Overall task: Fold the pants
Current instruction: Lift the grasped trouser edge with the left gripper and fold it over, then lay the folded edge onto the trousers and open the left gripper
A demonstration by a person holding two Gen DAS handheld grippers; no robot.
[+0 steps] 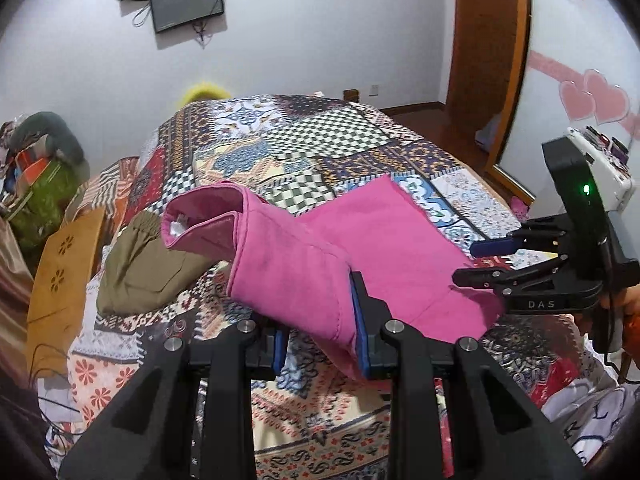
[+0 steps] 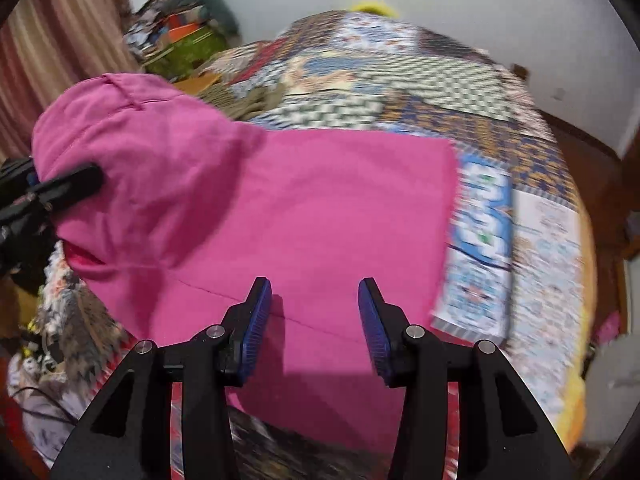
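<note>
Pink pants (image 1: 380, 240) lie on the patterned bed quilt (image 1: 304, 140). My left gripper (image 1: 322, 336) stands wide, with the lifted waistband end of the pants draped between and over its blue pads (image 1: 362, 320); the waist opening faces left. My right gripper (image 1: 476, 262) is open beside the pants' right edge. In the right wrist view, the right gripper (image 2: 315, 320) is open and empty just above the flat pink pants (image 2: 320, 208). The left gripper's finger (image 2: 68, 188) shows at the far left under the raised pink fabric.
Olive-brown pants (image 1: 148, 264) lie folded on the quilt left of the pink pair. A wooden board (image 1: 64, 280) and a pile of bags (image 1: 40, 176) sit at the bed's left. A wooden door frame (image 1: 488, 60) stands at the right, screens on the wall behind.
</note>
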